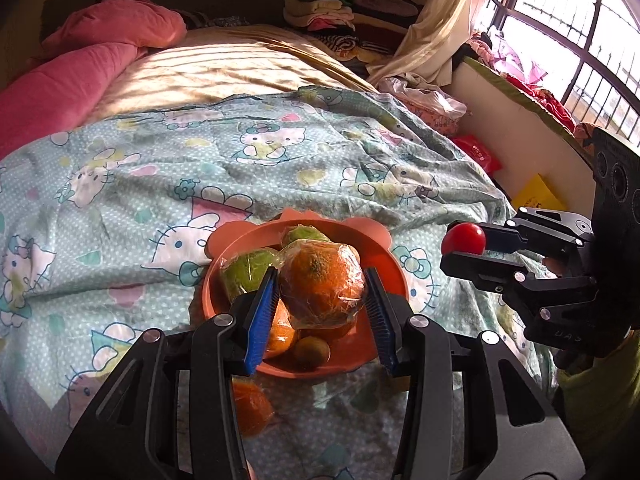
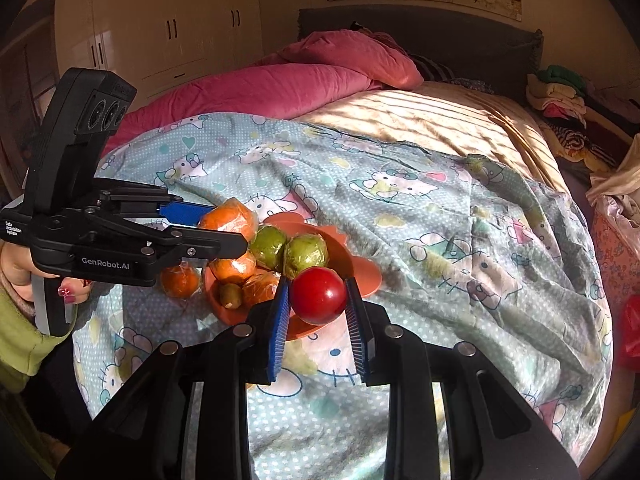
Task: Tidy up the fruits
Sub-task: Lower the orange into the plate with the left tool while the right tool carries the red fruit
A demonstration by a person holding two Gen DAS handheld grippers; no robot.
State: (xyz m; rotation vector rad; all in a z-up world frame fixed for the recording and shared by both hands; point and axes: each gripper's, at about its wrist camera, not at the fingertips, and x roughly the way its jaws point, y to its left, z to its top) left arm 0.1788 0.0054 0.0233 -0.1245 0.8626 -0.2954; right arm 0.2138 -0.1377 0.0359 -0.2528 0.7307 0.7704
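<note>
Across the bed lies a cartoon-cat quilt [image 2: 400, 216], and on it sits my salmon-pink bowl [image 1: 384, 256] with two wrapped green fruits [image 2: 306, 255], wrapped oranges and a kiwi [image 1: 312, 350]. Above the bowl, my left gripper [image 1: 322, 292] is clamped on a plastic-wrapped orange [image 1: 320, 284], blue pads pressing both its sides. One more wrapped orange [image 2: 181, 280] rests on the quilt just beside the bowl. My right gripper [image 2: 318, 300] is closed tight on a red tomato [image 2: 318, 295], held over the bowl's near rim.
</note>
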